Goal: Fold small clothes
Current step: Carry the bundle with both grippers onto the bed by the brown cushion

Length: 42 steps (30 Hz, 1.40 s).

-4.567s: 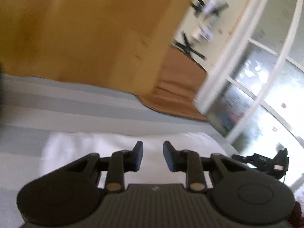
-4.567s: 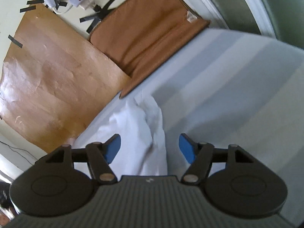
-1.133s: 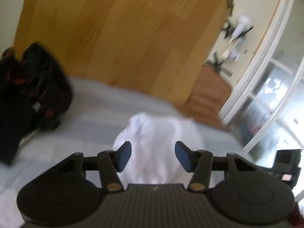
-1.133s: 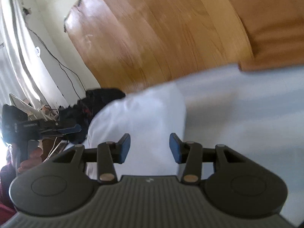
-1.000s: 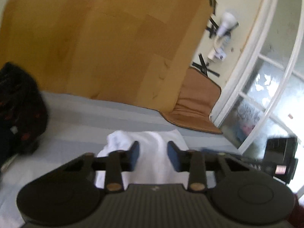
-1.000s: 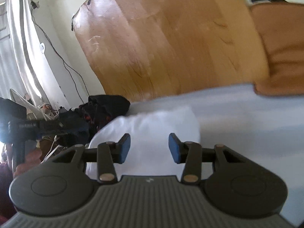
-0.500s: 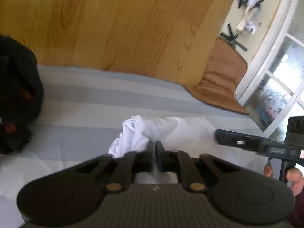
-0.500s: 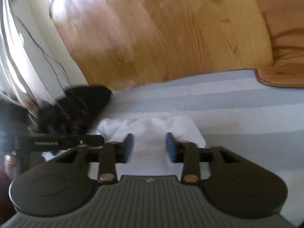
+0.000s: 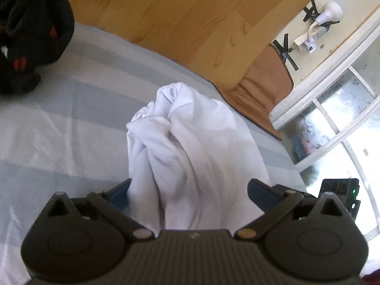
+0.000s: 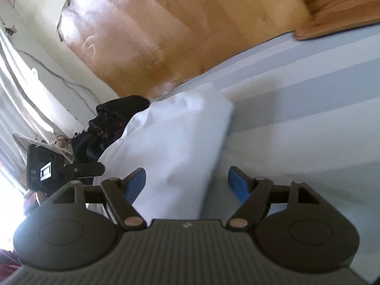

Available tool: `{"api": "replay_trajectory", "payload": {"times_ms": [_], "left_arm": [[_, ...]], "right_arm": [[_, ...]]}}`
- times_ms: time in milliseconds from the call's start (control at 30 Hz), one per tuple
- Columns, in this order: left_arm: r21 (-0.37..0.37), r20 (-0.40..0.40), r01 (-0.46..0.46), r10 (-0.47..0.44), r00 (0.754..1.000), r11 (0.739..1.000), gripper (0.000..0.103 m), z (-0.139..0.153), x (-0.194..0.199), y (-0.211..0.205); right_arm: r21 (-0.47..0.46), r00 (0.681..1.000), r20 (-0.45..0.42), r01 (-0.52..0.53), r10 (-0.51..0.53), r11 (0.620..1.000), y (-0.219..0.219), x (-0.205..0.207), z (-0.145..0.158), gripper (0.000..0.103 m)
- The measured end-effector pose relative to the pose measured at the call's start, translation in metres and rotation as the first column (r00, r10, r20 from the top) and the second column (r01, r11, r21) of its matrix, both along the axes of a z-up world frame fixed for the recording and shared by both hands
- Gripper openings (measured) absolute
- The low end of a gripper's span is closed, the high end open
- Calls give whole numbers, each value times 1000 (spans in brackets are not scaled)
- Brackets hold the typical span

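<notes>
Both tools are free of the cloth: the left gripper has its blue-padded fingers spread wide apart with the white garment lying between and beyond them, and the right gripper is likewise spread, one finger over the cloth and the other out over the bare striped bedsheet. The garment sits on the sheet near the middle of the bed, well apart from the dark pile of clothes at the far left. From the right wrist view its right side shows a fairly straight, clean edge and a squared far corner, which suggests at least one fold is already in. From the left wrist view the picture is less tidy: the far left end is bunched into a rumpled knot and long creases run toward the near side. My judgement is that the fold is partly done but not finished; the bunched end needs flattening or tucking, and a final fold or smoothing is probably left before this piece counts as done, with the dark pile seemingly waiting its turn
</notes>
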<state>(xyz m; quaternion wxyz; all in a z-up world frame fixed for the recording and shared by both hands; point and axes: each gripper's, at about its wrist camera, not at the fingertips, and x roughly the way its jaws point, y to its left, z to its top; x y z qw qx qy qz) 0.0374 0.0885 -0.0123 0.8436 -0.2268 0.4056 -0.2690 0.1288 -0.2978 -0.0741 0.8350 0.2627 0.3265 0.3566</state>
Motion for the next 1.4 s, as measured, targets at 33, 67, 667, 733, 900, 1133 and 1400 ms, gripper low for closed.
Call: {"api": "replay_trajectory", "payload": {"times_ms": [33, 67, 667, 733, 900, 1133, 1400], "left_arm": [[16, 17, -3, 3, 1000, 1000, 102, 0, -2, -3], [15, 27, -8, 7, 1000, 1000, 101, -1, -2, -4], [93, 100, 81, -90, 991, 992, 40, 55, 104, -182], [97, 144, 101, -115, 983, 990, 40, 61, 134, -229], [93, 162, 83, -98, 982, 992, 40, 45, 198, -312], [136, 80, 19, -30, 996, 990, 55, -12, 236, -353], [219, 192, -25, -18, 981, 975, 66, 0, 179, -331]], "right_arm": [[-1, 1000, 18, -20, 20, 1000, 11, 5, 0, 79], [-1, 999, 30, -29, 29, 1000, 21, 10, 0, 79], [30, 931, 263, 255, -254, 966, -130, 48, 51, 23], [20, 897, 302, 331, -322, 943, -162, 66, 56, 23], [-33, 862, 301, 438, -409, 898, -213, 128, 48, 23], [-176, 842, 191, 535, -505, 826, -237, 184, -2, 45], [-70, 725, 276, 669, -631, 740, -254, 140, 23, 79]]}}
